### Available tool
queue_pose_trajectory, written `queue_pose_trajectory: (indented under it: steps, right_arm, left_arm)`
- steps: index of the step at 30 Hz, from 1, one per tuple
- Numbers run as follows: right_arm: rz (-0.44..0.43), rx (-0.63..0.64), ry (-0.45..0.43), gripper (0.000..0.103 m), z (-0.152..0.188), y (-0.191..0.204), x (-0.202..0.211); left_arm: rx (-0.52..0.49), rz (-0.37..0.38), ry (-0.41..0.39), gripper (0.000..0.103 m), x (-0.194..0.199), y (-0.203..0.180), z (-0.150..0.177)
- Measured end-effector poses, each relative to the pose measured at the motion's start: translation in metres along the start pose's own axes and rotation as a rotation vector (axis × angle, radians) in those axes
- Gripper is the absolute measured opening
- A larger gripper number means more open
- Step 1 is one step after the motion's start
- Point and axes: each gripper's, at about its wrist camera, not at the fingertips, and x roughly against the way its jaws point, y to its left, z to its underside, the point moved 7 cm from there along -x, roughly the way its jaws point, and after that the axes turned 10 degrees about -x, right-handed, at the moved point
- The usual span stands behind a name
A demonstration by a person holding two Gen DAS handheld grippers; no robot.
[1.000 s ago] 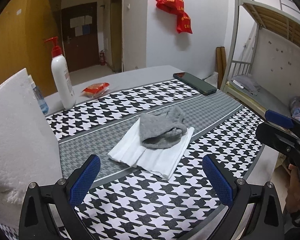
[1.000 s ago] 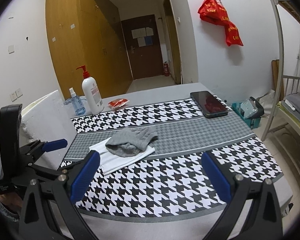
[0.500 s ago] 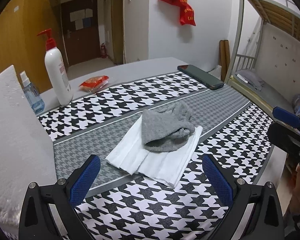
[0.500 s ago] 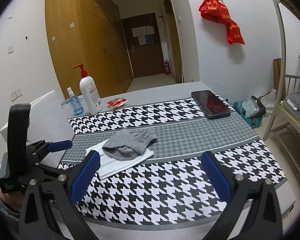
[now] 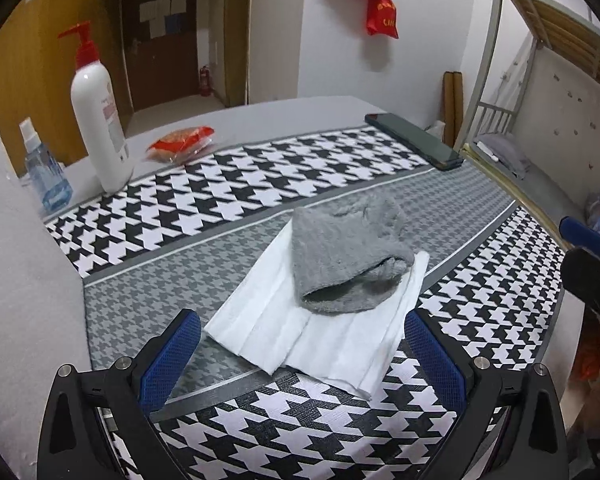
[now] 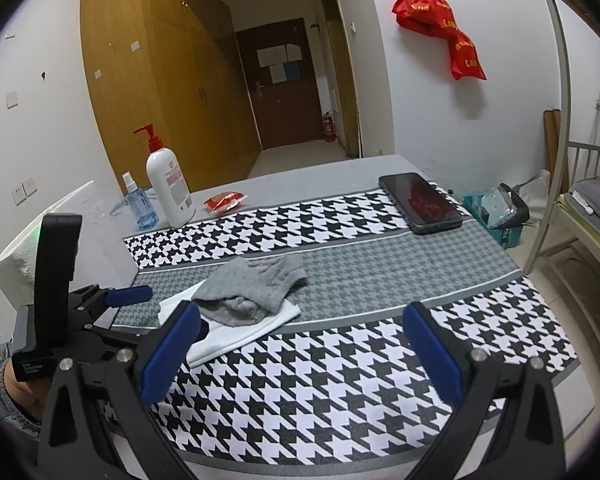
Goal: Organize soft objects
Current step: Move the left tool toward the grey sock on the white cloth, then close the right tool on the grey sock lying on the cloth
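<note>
A grey knitted sock (image 5: pixel 348 256) lies crumpled on top of a folded white cloth (image 5: pixel 316 332) on the houndstooth table mat (image 5: pixel 260 176). My left gripper (image 5: pixel 300 360) is open, its blue fingers either side of the near edge of the white cloth, just short of it. The sock (image 6: pixel 252 288) and cloth (image 6: pixel 244 332) also show in the right wrist view, left of centre. My right gripper (image 6: pixel 300 356) is open and empty above the mat, to the right of the pile. The left gripper (image 6: pixel 112 308) is visible there beside the cloth.
A white pump bottle (image 5: pixel 100 120), a small blue spray bottle (image 5: pixel 44 168) and a red snack packet (image 5: pixel 180 142) stand at the far left. A black phone (image 6: pixel 420 202) lies at the far right. A white foam block (image 5: pixel 16 280) is at the left. A bunk bed (image 5: pixel 540 80) is right of the table.
My left gripper has moved forward and lower toward the pile; the cloth now sits just ahead of its fingers. The right gripper has barely shifted. Both stay open.
</note>
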Motion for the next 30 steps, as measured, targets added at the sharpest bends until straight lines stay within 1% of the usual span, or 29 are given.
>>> queue_pose_trajectory:
  steps: [8,16,21,24,26,30]
  right_arm:
    - [0.012,0.024,0.016,0.102,-0.002,0.004,-0.009]
    - [0.032,0.025,0.042,0.102,-0.001,0.0,-0.017]
    - [0.036,0.023,0.057,0.102,-0.002,-0.004,-0.022]
    - [0.037,0.024,0.068,0.102,-0.003,-0.003,-0.026]
    - [0.045,0.032,0.081,0.102,-0.003,-0.003,-0.03]
    - [0.053,0.053,0.099,0.102,-0.001,0.001,-0.035]
  left_arm:
    - [-0.001,0.002,0.024,0.102,-0.008,0.001,0.005]
    - [0.014,-0.019,0.079,0.102,-0.023,0.007,0.01]
    - [0.007,-0.022,0.082,0.102,-0.024,0.007,0.01]
    - [0.012,-0.035,0.073,0.093,-0.022,0.009,0.009]
    - [0.014,-0.04,0.065,0.084,-0.02,0.01,0.008]
    - [0.017,-0.042,0.061,0.081,-0.019,0.012,0.007]
